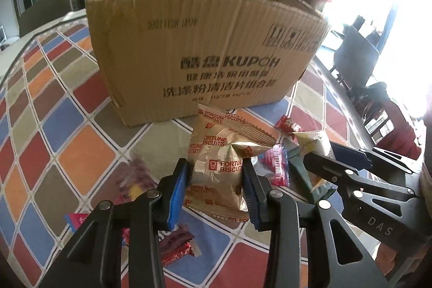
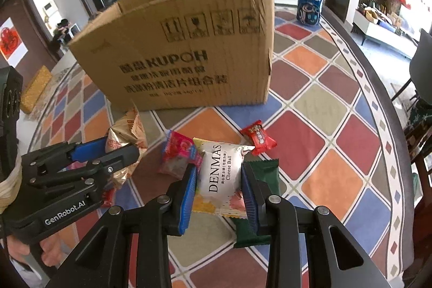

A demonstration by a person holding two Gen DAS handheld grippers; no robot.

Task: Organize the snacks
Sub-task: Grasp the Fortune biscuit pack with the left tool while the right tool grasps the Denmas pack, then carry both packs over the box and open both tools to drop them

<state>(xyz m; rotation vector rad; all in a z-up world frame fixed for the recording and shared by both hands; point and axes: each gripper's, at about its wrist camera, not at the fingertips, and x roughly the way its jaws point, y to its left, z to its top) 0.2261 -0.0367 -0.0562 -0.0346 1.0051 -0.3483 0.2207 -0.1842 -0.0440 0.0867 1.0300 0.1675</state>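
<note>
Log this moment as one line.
left gripper: jaws shut on Fortune Biscuits packet | right gripper: jaws shut on Denmas Cheese Ball packet | cardboard box: open, behind

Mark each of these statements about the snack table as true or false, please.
1. The left tongs grip a gold Fortune Biscuits packet. True.
2. The right tongs hold a red candy. False: they grip the white Denmas Cheese Ball packet; the red candy lies on the tablecloth.
3. The cardboard box lies flattened. False: it stands upright, top open.
4. A Pepsi can stands behind the box. True.
</note>
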